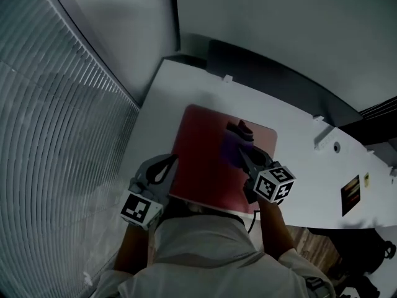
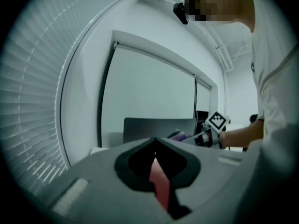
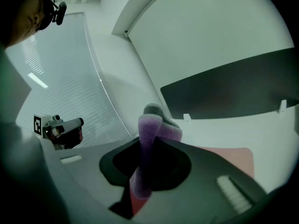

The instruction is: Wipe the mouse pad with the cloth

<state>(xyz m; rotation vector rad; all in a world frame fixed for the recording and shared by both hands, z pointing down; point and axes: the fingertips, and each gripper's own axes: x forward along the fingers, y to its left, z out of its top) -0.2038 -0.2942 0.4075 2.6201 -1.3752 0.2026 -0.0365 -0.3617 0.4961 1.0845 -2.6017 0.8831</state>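
right gripper [image 1: 244, 146] fingers [image 3: 175, 155] clenched on purple fuzzy cloth [image 3: 148, 134]; cloth runs up between them, folded end poking past tips. cloth sits over middle-right of red rectangular mouse pad [image 1: 200, 166] on white desk [image 1: 298, 126]. left gripper [image 1: 169, 162] fingers [image 2: 135, 155] pressed together, nothing between, tips at pad's near-left edge, red showing through gap beneath.

head view looks steeply down on the table [image 1: 186, 85]; claw views skim low across it; all share the mouse pad [image 1: 198, 160]
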